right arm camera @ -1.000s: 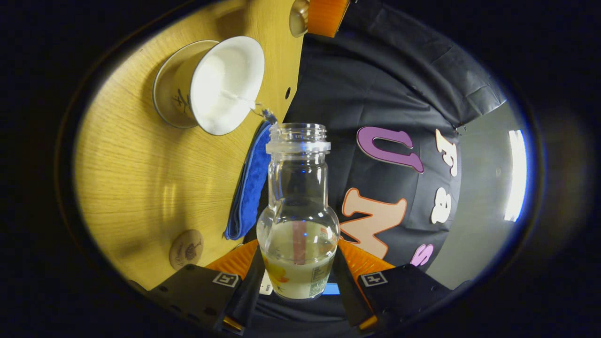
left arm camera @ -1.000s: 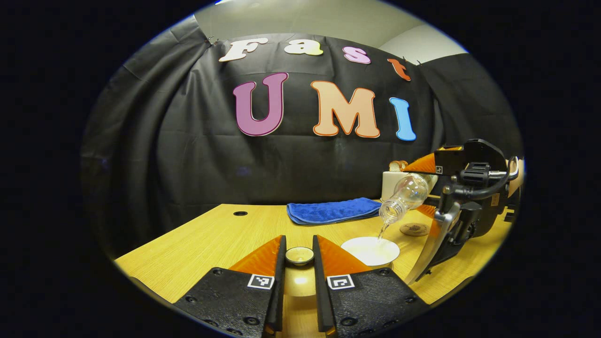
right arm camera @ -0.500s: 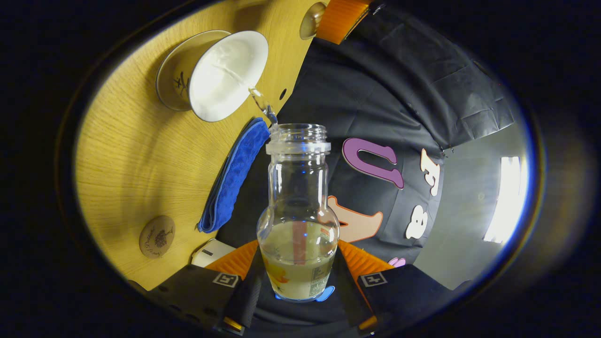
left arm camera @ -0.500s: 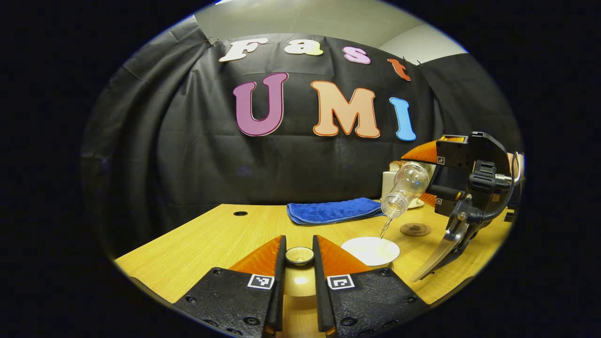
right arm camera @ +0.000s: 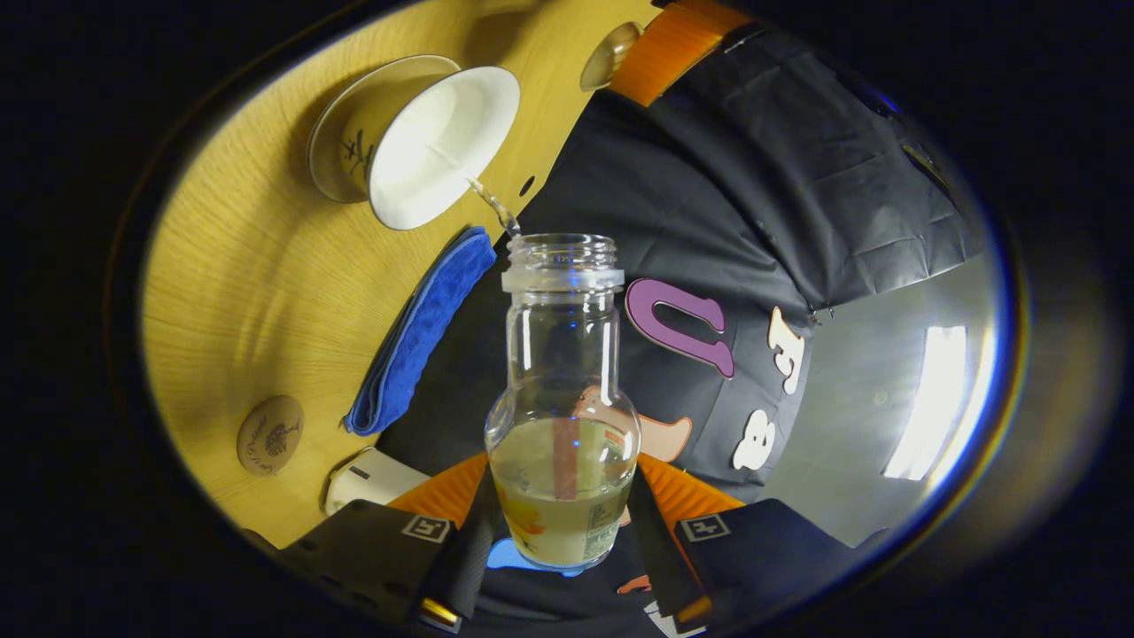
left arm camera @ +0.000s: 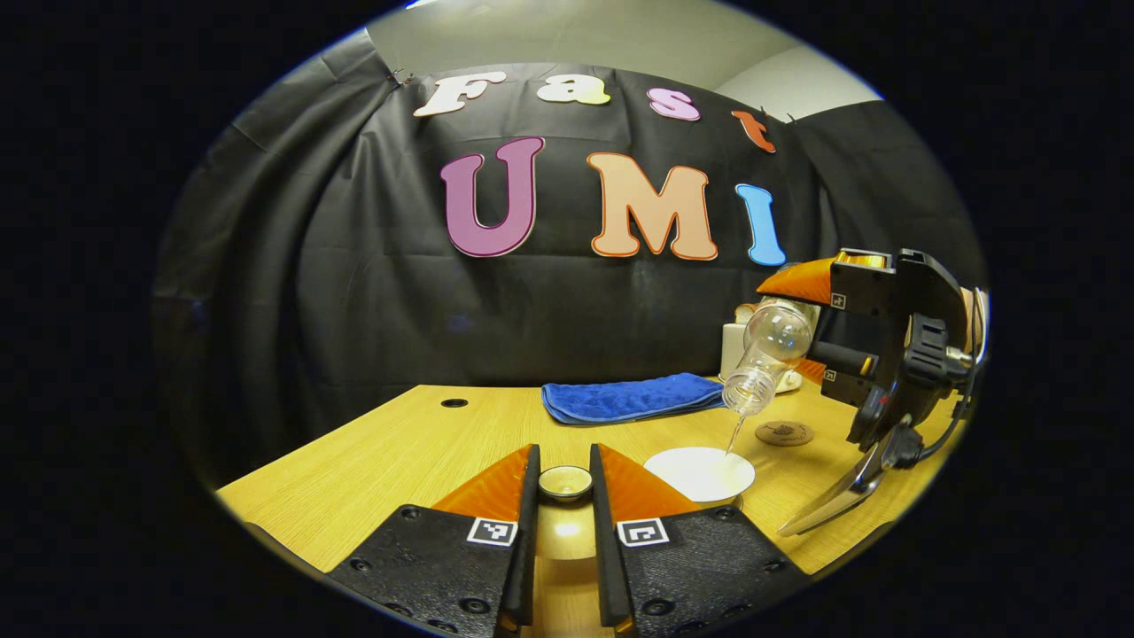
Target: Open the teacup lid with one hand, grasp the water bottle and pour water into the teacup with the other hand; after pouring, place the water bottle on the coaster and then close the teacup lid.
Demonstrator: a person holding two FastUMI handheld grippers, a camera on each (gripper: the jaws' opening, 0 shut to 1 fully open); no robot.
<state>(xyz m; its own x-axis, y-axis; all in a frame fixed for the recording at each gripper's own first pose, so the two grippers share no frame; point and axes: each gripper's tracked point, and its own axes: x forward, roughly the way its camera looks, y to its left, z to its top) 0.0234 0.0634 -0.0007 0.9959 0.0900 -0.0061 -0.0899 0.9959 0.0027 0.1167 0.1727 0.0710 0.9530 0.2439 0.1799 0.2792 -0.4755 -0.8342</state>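
Observation:
My left gripper point(left arm camera: 564, 461) is shut on the teacup lid point(left arm camera: 565, 484), both fingers pressing its knob, low over the wooden table point(left arm camera: 399, 452). To its right stands the open white teacup point(left arm camera: 700, 472). The right gripper point(left arm camera: 802, 332) hangs above and right of the cup. In the right gripper view that gripper point(right arm camera: 563, 474) is shut on the clear water bottle point(right arm camera: 563, 390), which is tipped mouth-down. A thin stream of water point(right arm camera: 492, 202) runs from the bottle's mouth into the teacup point(right arm camera: 438, 142). The lid point(right arm camera: 611, 53) shows beyond the cup. The round coaster point(right arm camera: 269, 434) lies bare.
A folded blue towel point(left arm camera: 631, 397) lies at the back of the table, with a white box point(left arm camera: 732, 350) to its right, behind the bottle. The coaster point(left arm camera: 783, 433) sits right of the teacup. A small hole point(left arm camera: 454, 402) marks the tabletop at the back left.
The right gripper has risen and rotated, tipping the bottle more steeply. The stream into the teacup has thinned. My left gripper and the lid have stayed put.

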